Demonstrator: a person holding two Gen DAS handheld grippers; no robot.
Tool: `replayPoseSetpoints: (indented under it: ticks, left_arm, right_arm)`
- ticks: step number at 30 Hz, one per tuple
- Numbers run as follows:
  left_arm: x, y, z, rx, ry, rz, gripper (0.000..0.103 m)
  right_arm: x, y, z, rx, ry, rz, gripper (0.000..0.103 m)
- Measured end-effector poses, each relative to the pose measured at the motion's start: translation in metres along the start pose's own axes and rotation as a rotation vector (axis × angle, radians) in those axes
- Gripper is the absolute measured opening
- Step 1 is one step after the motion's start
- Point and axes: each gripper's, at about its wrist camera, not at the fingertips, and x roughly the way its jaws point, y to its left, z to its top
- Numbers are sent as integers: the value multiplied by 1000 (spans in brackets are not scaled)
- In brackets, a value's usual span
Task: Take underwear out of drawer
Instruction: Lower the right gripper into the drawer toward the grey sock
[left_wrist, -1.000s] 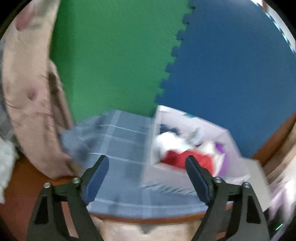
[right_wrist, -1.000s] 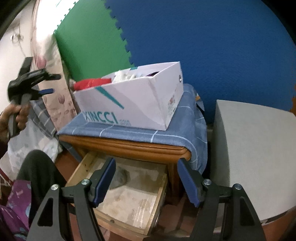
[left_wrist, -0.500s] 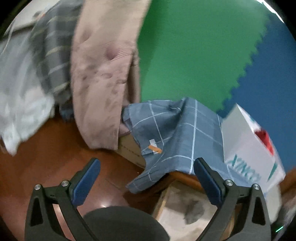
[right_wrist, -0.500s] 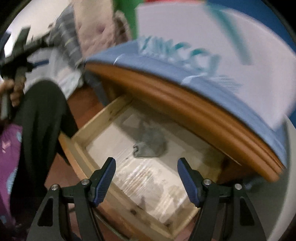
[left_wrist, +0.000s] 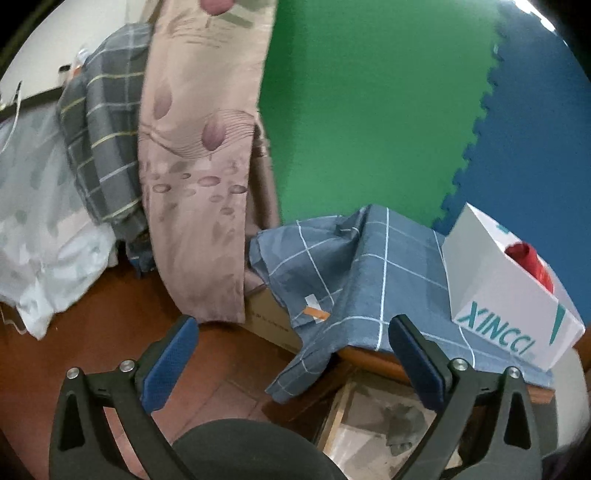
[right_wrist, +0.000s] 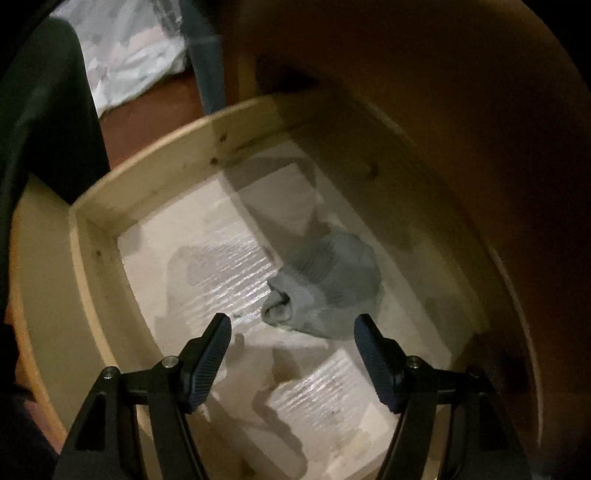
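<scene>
Above, the right gripper (right_wrist: 291, 332), jaws apart and empty, points down into the open drawer (right_wrist: 159, 177); the grey underwear (right_wrist: 325, 284) lies just beyond the tips. Lower straight, straddle the bunched fold, then close. Left gripper (left_wrist: 291, 343), wide, holds nothing.

The right hand-held gripper (right_wrist: 291, 328) points down into the open wooden drawer (right_wrist: 147, 173), jaws apart with nothing between them. Just beyond its fingertips lies the grey underwear (right_wrist: 325, 284), crumpled on the pale liner (right_wrist: 207, 251) toward the drawer's right side. The cabinet's dark underside (right_wrist: 424, 92) looms overhead, with red-brown floor (right_wrist: 147, 107) past the drawer's far edge.
</scene>
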Motion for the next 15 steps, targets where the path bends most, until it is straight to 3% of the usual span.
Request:
replayPoseSetpoints:
  ticks: [2,15]
  left_arm:
    - [3,-1,0,3,10,1,102]
    - [4,-9,-2,42,15,15,102]
  right_arm:
    - [4,2,5,-32,-18,-40,71]
    - [41,-7,15,-30,-12,-103,71]
